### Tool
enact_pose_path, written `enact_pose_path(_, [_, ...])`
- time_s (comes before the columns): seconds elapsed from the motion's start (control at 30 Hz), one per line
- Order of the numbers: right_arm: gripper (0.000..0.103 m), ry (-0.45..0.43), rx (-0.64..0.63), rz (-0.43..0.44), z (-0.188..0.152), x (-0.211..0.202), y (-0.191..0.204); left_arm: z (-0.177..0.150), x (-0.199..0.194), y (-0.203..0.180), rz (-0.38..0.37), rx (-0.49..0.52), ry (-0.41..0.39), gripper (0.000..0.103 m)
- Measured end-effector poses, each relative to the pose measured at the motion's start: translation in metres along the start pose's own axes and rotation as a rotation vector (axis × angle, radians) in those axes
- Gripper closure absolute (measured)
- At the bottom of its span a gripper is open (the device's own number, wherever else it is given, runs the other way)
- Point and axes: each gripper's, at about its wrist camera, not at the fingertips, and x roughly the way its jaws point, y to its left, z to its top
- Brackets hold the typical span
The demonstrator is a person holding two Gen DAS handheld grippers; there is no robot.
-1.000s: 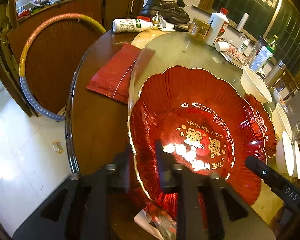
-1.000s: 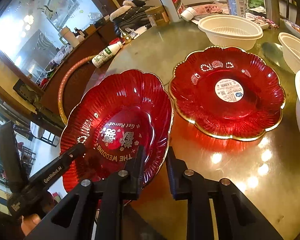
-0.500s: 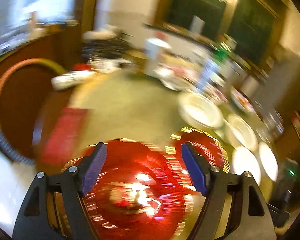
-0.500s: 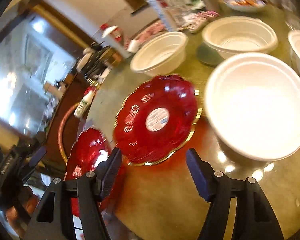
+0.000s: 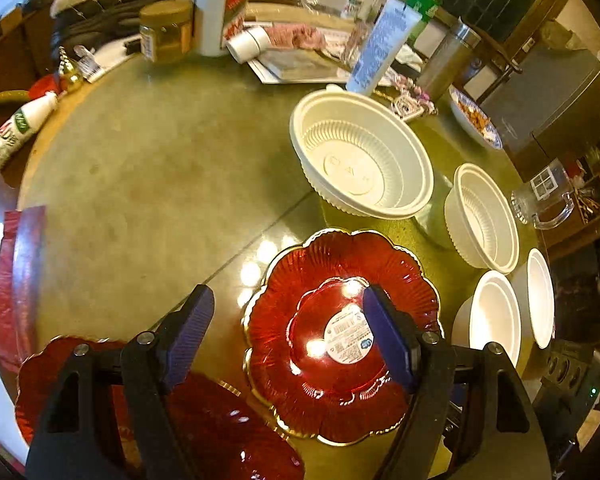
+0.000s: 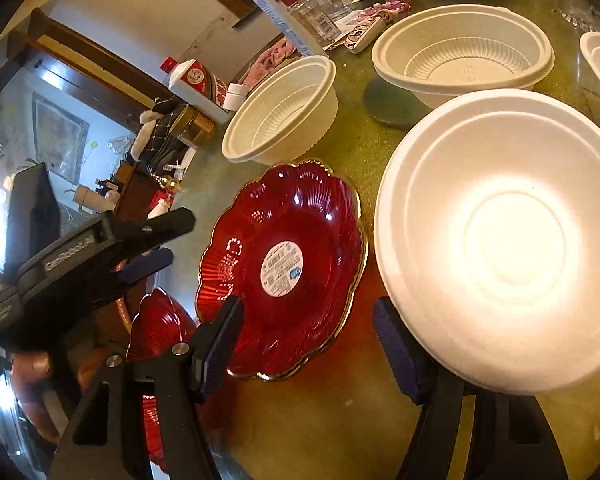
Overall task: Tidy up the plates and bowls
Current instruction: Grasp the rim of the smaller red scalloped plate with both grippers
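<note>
Left gripper [image 5: 288, 336] spread wide and empty above a round table [image 5: 160, 184]; right gripper [image 6: 308, 344] likewise spread, holding nothing; labelled red plate [image 5: 340, 336] lies flat by both; second red plate [image 5: 204, 420] at the table's near edge; white bowls [image 5: 364, 168] stand separately beyond and beside, nearest bowl [image 6: 508, 236] by the right gripper.

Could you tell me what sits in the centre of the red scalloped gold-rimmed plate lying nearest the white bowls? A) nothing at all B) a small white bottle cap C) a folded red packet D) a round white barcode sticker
D: a round white barcode sticker sits in the centre of the red scalloped gold-rimmed plate.
</note>
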Motion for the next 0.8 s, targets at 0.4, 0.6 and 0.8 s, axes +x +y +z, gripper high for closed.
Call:
enact_pose_path(0.4, [0.052, -0.01, -0.007, 0.021, 0.002, 0.007, -0.008, -0.005, 0.043, -0.017, 0.132, 0.11, 0.101, 0.053])
enact_pose_path(0.6, [0.086, -0.013, -0.027, -0.057, 0.001, 0.007, -0.009, -0.007, 0.036, -0.02, 0.188, 0.14, 0.067, 0.08])
enact_pose_path(0.8, [0.086, -0.053, -0.074, -0.065, -0.002, 0.0, -0.001, -0.007, 0.015, -0.021, 0.183, 0.141, 0.01, 0.082])
